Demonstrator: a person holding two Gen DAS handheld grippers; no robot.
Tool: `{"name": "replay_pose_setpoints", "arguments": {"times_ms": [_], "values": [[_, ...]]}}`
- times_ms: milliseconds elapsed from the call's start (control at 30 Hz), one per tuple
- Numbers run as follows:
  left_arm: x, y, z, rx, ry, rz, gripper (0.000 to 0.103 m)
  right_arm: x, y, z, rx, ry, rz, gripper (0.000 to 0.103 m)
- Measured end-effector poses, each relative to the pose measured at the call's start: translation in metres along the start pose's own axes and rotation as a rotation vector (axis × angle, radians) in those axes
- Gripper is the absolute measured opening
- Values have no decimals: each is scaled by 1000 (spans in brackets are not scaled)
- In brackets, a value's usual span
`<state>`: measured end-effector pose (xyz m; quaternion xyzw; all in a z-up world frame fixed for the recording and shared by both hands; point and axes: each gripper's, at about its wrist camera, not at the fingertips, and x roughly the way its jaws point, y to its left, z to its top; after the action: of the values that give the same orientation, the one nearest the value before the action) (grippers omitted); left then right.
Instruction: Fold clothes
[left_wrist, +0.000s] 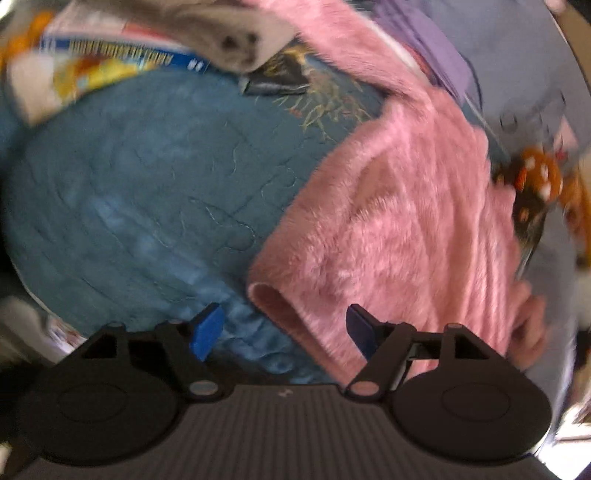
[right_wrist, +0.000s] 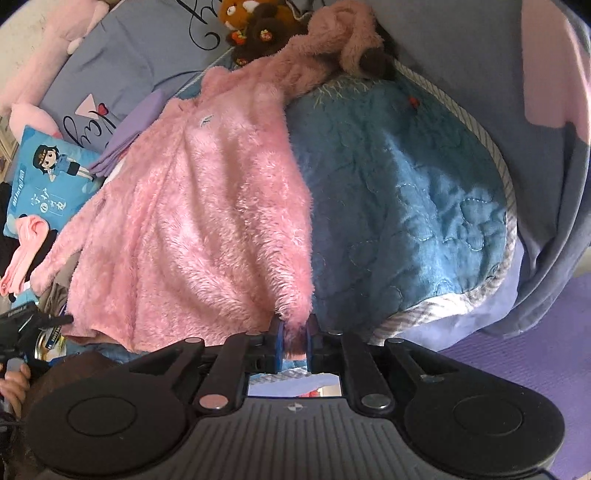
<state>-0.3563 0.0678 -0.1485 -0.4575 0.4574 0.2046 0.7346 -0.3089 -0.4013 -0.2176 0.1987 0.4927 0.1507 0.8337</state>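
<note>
Fleece garment (right_wrist: 207, 221) on the quilt (right_wrist: 399, 192), left half; plush toys (right_wrist: 258, 29) behind.

Fleece garment (right_wrist: 207, 221): pink, fluffy, plain, small white tag at chest. Quilt (right_wrist: 399, 192): teal blue, stitched swirl pattern, grey-white striped edging. Bedsheet (right_wrist: 147, 48): lavender-blue, black script lettering printed. Cushion (right_wrist: 48, 177): light blue, cartoon figure in dark uniform printed. Plush toy (right_wrist: 255, 26): orange-brown and dark brown, white spots seen in left view. Mat (right_wrist: 546, 354): purple. Tongs pads (left_wrist: 207, 332): blue, on black arms. Folded cloth (right_wrist: 129, 136): light purple.
</note>
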Motion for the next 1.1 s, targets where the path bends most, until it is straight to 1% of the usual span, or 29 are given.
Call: {"name": "replay_pose_setpoints", "arguments": {"times_ms": [67, 133, 267, 333, 400, 433, 500, 533, 567, 700, 767, 833, 900, 1100], "values": [[5, 5, 4, -57, 3, -12, 77, 1, 1, 1, -1, 2, -1, 14], [8, 7, 6, -98, 3, 32, 77, 2, 2, 1, -2, 6, -1, 14], [9, 16, 6, -163, -11, -23, 75, 4, 4, 2, -2, 14, -1, 15], [8, 25, 6, -238, -15, -81, 69, 6, 4, 2, -3, 17, -1, 15], [10, 35, 10, -305, -10, -146, 57, 7, 5, 3, -3, 21, -1, 16], [10, 39, 11, -329, -8, -175, 54, 8, 5, 3, -3, 23, -1, 17], [10, 43, 13, -355, -5, -213, 46, 8, 4, 2, -3, 27, -1, 17], [10, 45, 13, -368, 1, -230, 46, 9, 4, 2, -1, 29, -1, 17], [9, 45, 13, -369, 6, -238, 46, 8, 4, 2, 0, 30, 0, 17], [-8, 43, 12, -311, -5, -193, 46, 8, 3, 2, 2, 29, 4, 17], [-16, 44, 11, -291, -6, -188, 46, 9, 3, 2, 4, 32, 3, 18], [-20, 42, 11, -302, 1, -217, 46, 9, 4, 2, 4, 33, 6, 18], [-18, 41, 13, -316, 13, -243, 46, 10, 5, 2, 4, 34, 9, 18], [8, 28, 16, -303, 25, -185, 45, 7, 6, 4, 7, 24, 15, 19]]}}
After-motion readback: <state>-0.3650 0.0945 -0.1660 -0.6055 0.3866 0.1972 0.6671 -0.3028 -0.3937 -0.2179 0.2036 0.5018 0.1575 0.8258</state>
